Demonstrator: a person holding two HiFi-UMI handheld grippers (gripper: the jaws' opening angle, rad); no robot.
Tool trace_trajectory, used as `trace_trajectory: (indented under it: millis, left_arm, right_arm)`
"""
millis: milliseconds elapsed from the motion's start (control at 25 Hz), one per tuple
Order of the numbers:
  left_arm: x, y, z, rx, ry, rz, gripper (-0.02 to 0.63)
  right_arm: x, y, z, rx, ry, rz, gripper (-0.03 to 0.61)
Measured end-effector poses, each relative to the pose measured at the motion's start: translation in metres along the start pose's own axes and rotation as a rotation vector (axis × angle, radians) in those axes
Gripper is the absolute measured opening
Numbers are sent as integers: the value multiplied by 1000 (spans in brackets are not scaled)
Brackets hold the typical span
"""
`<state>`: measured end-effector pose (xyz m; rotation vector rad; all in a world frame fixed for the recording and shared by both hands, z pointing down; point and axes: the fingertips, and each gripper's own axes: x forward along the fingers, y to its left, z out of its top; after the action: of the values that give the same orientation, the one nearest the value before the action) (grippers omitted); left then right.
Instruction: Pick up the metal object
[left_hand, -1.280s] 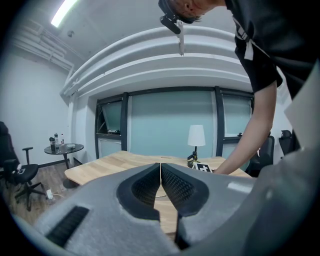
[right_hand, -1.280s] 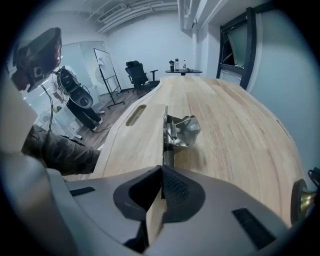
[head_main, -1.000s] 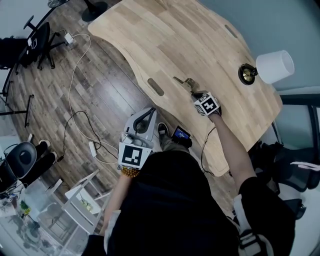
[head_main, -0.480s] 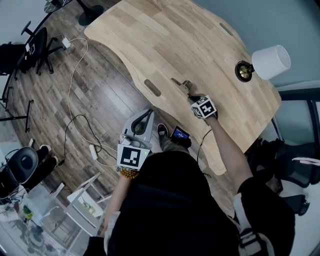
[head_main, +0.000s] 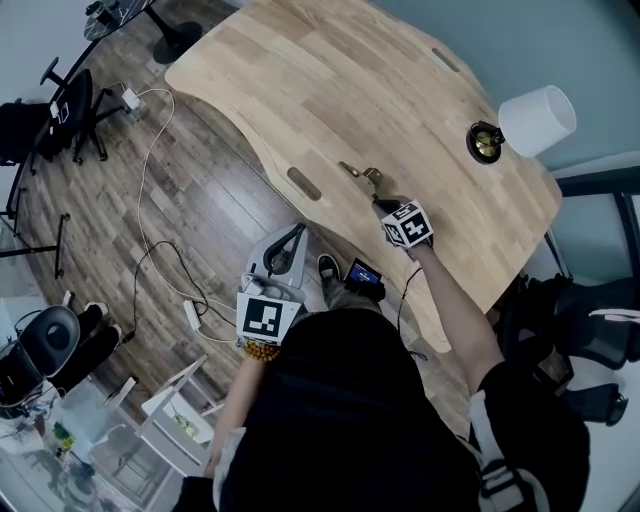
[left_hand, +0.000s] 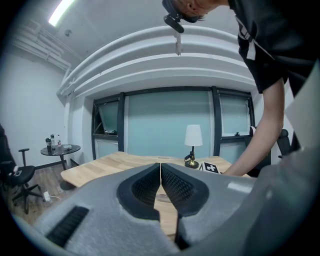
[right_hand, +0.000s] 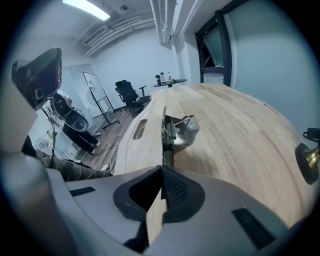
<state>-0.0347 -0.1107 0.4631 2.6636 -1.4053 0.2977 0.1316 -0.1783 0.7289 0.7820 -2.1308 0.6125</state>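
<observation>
Drawn back over the wooden table (head_main: 300, 80), right claw (right_hand: 163, 172) grips metal object (right_hand: 179, 131); left claw (left_hand: 160, 172) closed.

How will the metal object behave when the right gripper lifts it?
Probably rigid: the metal object looks like solid shiny steel. Held by its thin end in the right gripper, its bulkier far head may sag or swivel. Its hinged-looking parts might swing.

text: none readable; labels: none; numbers: none; signs: none
</observation>
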Motion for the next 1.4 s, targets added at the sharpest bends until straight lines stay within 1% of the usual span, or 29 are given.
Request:
trace_trajectory:
  millis: [400,680,840,1000,1160,1320,1400]
  left_arm:
    - [7,12,9,11,-17,8,20]
    - [12,22,14,18,-23,18,20]
    - [18,26,19,39,-46,18,20]
    - [21,31,25,36,-54,26,20]
    - [23,34,30,56,-70,29,20]
    - [24,39,38,39,-77,44,20]
    - [25,42,42,43,-88,43,20]
  right_arm:
    - [-9,16,24,-3,-76,10,2]
    - [-26,31,57,-11,-169,20,2]
    - [-35,39,76,1,-234,31,2]
    - [-46,46,94,-16,-284,28,2]
    - [-59,51,109,-24,-334,30,2]
    - [-75,58,125,-26,-386,32,2]
    - [-84,60,134,-19,-414,25,2]
